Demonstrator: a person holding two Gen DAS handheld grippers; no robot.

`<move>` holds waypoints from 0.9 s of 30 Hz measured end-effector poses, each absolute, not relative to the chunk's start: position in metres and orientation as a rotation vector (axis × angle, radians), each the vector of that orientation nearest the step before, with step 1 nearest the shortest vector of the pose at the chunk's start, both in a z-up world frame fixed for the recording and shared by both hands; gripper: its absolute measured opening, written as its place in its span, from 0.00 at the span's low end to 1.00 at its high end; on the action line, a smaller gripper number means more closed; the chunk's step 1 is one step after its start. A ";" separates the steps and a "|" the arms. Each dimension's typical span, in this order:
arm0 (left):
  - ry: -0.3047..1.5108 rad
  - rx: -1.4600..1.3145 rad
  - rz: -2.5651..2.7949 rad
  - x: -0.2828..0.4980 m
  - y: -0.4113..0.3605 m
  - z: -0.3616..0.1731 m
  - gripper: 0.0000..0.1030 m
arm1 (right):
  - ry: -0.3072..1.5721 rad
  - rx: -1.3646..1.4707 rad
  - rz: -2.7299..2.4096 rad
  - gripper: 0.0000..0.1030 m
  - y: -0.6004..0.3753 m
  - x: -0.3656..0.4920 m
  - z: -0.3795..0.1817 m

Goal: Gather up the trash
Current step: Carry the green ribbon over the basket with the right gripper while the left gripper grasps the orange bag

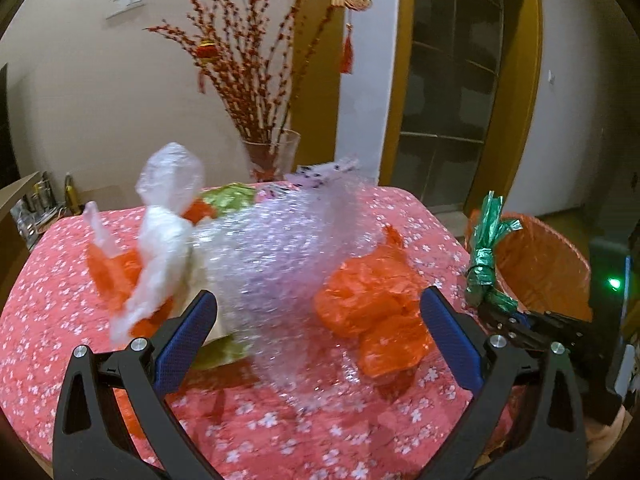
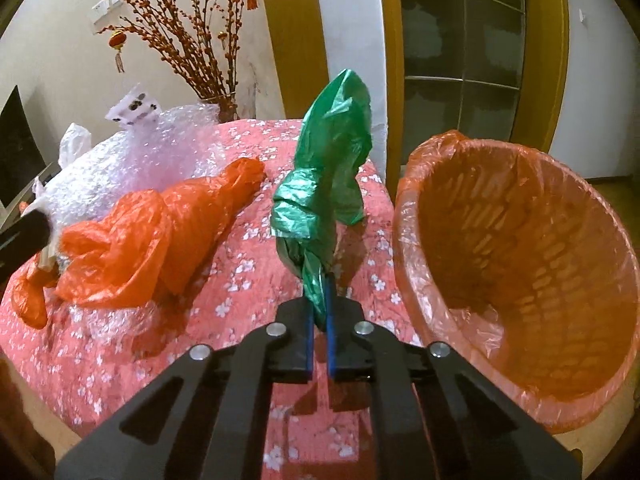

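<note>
A crumpled green plastic bag [image 2: 328, 168] stands up from my right gripper [image 2: 319, 300], which is shut on the bag's lower end above the pink flowered tablecloth [image 2: 240, 312]. Just to its right is a bin lined with an orange bag [image 2: 520, 260], tilted with its mouth toward me. An orange plastic bag [image 2: 160, 232] and a heap of bubble wrap [image 2: 140, 160] lie to the left. In the left wrist view my left gripper [image 1: 320, 320] is open wide, with the bubble wrap [image 1: 280, 248] and orange bag [image 1: 368, 304] lying ahead between its fingers. The green bag [image 1: 486, 248] and bin [image 1: 540, 264] show at the right.
A white plastic bag [image 1: 164, 240] with orange scraps lies on the left of the table [image 1: 60, 280]. A glass vase [image 1: 272, 156] of red-berried branches stands behind the table. A yellow-framed glass door [image 1: 452, 80] is at the back right, and a low shelf [image 1: 24, 200] sits at the left.
</note>
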State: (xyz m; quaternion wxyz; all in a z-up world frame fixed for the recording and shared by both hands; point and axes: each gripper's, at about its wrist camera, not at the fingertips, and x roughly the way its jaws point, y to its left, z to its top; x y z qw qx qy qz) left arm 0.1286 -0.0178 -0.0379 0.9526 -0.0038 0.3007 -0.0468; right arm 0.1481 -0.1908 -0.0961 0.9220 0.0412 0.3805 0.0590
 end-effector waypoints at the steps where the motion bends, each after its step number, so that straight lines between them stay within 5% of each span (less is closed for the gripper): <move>1: 0.617 -0.003 -0.098 0.131 -0.018 -0.039 0.94 | 0.779 0.084 0.124 0.06 -0.191 0.146 -0.096; 13: 0.729 0.007 -0.186 0.157 -0.035 -0.059 0.76 | 0.752 0.106 0.111 0.06 -0.203 0.127 -0.085; 21: 0.744 -0.001 -0.267 0.150 -0.044 -0.063 0.24 | 0.748 0.116 0.100 0.06 -0.210 0.122 -0.083; 27: 0.694 -0.011 -0.299 0.145 -0.043 -0.051 0.08 | 0.719 0.103 0.091 0.06 -0.213 0.116 -0.073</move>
